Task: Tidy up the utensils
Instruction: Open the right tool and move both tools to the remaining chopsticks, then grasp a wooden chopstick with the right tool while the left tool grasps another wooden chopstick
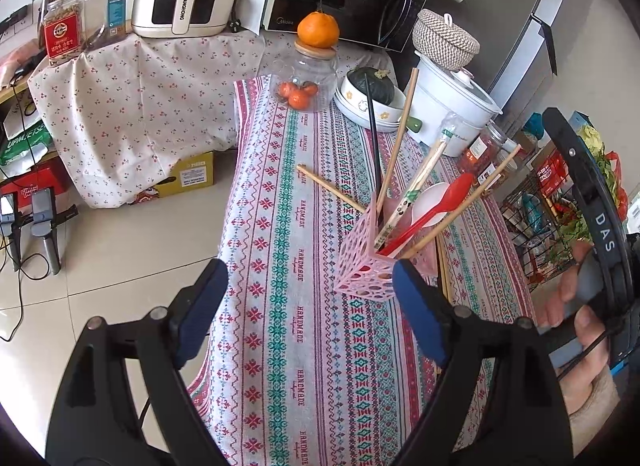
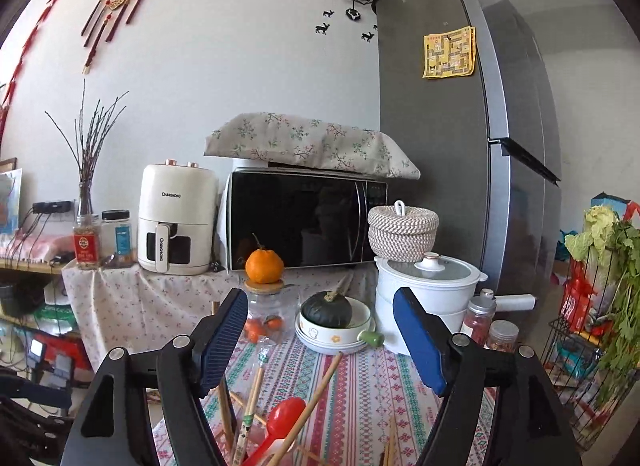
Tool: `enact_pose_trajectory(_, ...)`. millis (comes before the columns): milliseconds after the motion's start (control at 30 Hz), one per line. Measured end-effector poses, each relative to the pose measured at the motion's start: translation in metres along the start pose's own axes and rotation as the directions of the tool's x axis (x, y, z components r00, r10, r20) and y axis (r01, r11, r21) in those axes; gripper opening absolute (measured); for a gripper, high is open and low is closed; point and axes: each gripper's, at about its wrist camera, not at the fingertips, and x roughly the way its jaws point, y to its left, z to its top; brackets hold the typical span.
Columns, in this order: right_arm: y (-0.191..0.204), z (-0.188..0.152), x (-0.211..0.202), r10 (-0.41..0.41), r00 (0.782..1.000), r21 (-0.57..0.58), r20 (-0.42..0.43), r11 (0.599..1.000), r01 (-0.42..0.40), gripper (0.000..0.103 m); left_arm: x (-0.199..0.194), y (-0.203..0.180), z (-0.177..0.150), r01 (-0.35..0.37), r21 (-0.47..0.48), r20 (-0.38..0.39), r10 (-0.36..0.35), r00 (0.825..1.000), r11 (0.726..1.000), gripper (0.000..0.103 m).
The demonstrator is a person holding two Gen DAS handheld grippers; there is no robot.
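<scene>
Left gripper [image 1: 310, 298]: jaws spread wide, nothing between them, blue pads over the patterned tablecloth [image 1: 320, 346]. Its right pad sits just in front of the pink holder's lower corner; whether they touch cannot be told.

Pink lattice utensil holder [image 1: 362, 262]: stands on the cloth at about 1 o'clock from the left gripper, tilted in the fisheye view. Contents, fanning upward: black chopstick [image 1: 373, 133], near upright; bamboo chopstick [image 1: 398, 137] leaning toward 1 o'clock; wrapped chopstick pair [image 1: 420, 179] with green print; red spoon [image 1: 440, 201]; white spoon [image 1: 430, 195] behind the red one; a further bamboo chopstick [image 1: 468, 201] leaning toward 2 o'clock.

Loose bamboo chopstick [image 1: 330, 187]: flat on the cloth at 11 o'clock from the holder, one end reaching the holder's rim. More chopsticks [image 1: 442, 266] lie on the cloth just right of the holder.

Right gripper [image 2: 320, 338]: jaws wide apart, empty, held above the holder, the utensil tips rising between the fingers at 6 o'clock. The person's hand [image 1: 576, 322] on its handle shows in the left wrist view at 3 o'clock.

Far end of table, 12 o'clock: glass jar [image 2: 272, 314] with an orange [image 2: 264, 266] on its lid; bowl holding a dark green squash [image 2: 326, 308]; white pot [image 2: 428, 290] with a woven basket [image 2: 402, 231] behind it.
</scene>
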Motion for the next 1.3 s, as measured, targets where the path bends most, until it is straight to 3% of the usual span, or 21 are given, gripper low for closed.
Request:
enact_pose_trajectory(200, -0.042, -0.004, -0.005, 0.049, 0.986, 0.042, -0.161, 0.998, -0.042, 0.092, 0.007, -0.013, -0.009, 0.001, 0.014, -0.035, 0.000, 0.999, 1.000, 0.089)
enact_pose_trajectory(433, -0.076, -0.041, 0.003, 0.061, 0.932, 0.062, -0.358, 0.997, -0.041, 0.094, 0.022, -0.027, -0.027, -0.050, 0.011, -0.072, 0.051, 0.996, 0.999, 0.092)
enact_pose_trajectory(567, -0.092, -0.074, 0.015, 0.069, 0.884, 0.093, -0.462, 0.995, -0.028, 0.096, 0.039, -0.032, -0.042, -0.074, -0.015, -0.119, 0.072, 0.990, 0.997, 0.092)
enact_pose_trajectory(767, -0.113, -0.124, 0.050, 0.117, 0.780, 0.158, -0.615, 0.987, -0.024, 0.096, 0.056, -0.048, -0.061, -0.098, 0.046, -0.140, 0.104, 0.985, 0.994, 0.092)
enact_pose_trajectory(933, -0.120, -0.163, 0.084, 0.119, 0.695, 0.160, -0.709, 0.987, -0.007, 0.096, 0.065, -0.062, -0.071, -0.077, 0.096, -0.165, 0.092, 0.982, 0.992, 0.092)
enact_pose_trajectory(1067, -0.123, -0.183, 0.103, 0.120, 0.660, 0.161, -0.742, 0.987, 0.002, 0.094, 0.069, -0.072, -0.075, -0.044, 0.145, -0.186, 0.071, 0.980, 0.988, 0.092)
enact_pose_trajectory(1167, -0.119, -0.191, 0.112, 0.116, 0.638, 0.151, -0.761, 0.989, 0.000, 0.086, 0.071, -0.079, -0.077, -0.027, 0.182, -0.188, 0.062, 0.980, 0.983, 0.092)
enact_pose_trajectory(1300, -0.111, -0.191, 0.116, 0.102, 0.640, 0.119, -0.761, 0.993, -0.016, 0.081, 0.071, -0.087, -0.080, -0.004, 0.219, -0.190, 0.047, 0.981, 0.976, 0.092)
